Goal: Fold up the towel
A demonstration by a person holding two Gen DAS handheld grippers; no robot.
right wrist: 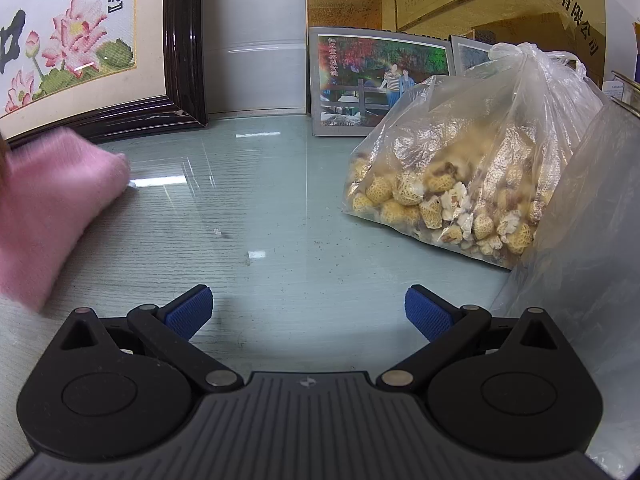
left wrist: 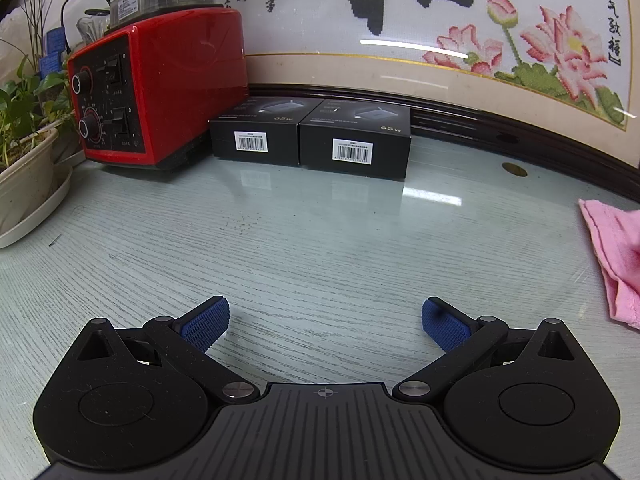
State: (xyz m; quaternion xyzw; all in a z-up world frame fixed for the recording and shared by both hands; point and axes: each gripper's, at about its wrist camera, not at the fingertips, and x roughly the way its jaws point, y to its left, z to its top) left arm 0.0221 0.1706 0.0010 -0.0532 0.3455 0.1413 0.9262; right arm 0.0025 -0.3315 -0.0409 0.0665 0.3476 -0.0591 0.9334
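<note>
Glass over pale wood grain makes up the tabletop (left wrist: 320, 240) in front of you, with a framed cross-stitch picture (left wrist: 440, 40) leaning along its far edge, a red appliance (left wrist: 160, 92) and two black boxes (left wrist: 312, 140) toward the far left, and a clear bag of dried mushrooms (right wrist: 460, 184) toward the far right.

Your left gripper (left wrist: 325, 320) hovers over bare glass with its blue pads spread wide and nothing between them. Your right gripper (right wrist: 308, 308) is likewise spread and empty.

The pink towel (right wrist: 52, 208) lies bunched on the tabletop between your two tools: it shows at the right border of the left wrist view and at the left border of the right wrist view, where it is blurred. So it sits to the right of your left gripper and to the left of your right one, apart from both. Its long axis cannot be told, since each view catches only a part. It fills more of the right wrist view, so your right gripper seems nearer. You will likely need to turn both tools inward toward it before pinching any edge.
</note>
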